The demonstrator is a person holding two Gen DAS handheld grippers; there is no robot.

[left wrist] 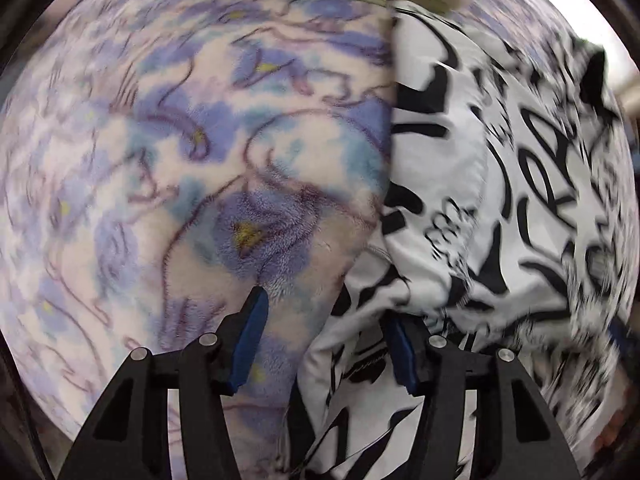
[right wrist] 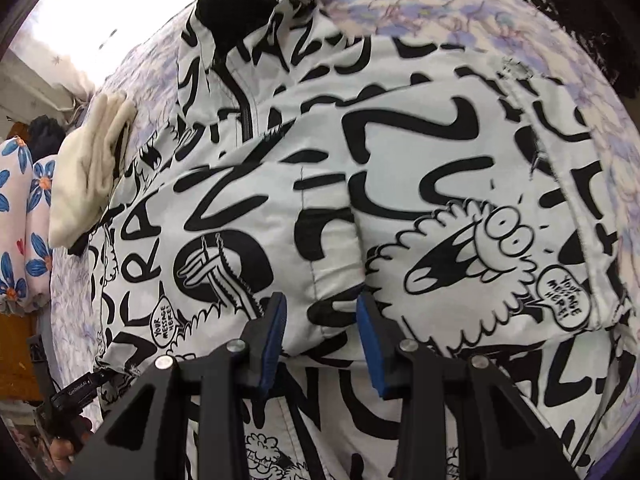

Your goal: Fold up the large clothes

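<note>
A puffy white jacket with black cartoon lettering point(right wrist: 360, 152) lies spread on a fleece blanket with purple flowers point(left wrist: 180, 140). Its black-lined hood point(right wrist: 236, 4) points to the far end. My right gripper point(right wrist: 322, 312) points down over the jacket's middle, and a raised fold of the white fabric fills the gap between its blue pads point(right wrist: 276, 320). My left gripper point(left wrist: 326, 320) stands open at the jacket point(left wrist: 460, 160) edge. One pad point(left wrist: 254, 320) rests over bare blanket. The jacket's edge drapes over the tip of the other and bunches loosely between the two.
A folded cream garment point(right wrist: 92, 172) lies on the blanket beside the jacket's far left side. Bedding with blue flowers point(right wrist: 24, 220) sits beyond the bed's left edge. A dark item point(right wrist: 580, 20) lies at the far right. A hand point(right wrist: 64, 446) shows at the lower left.
</note>
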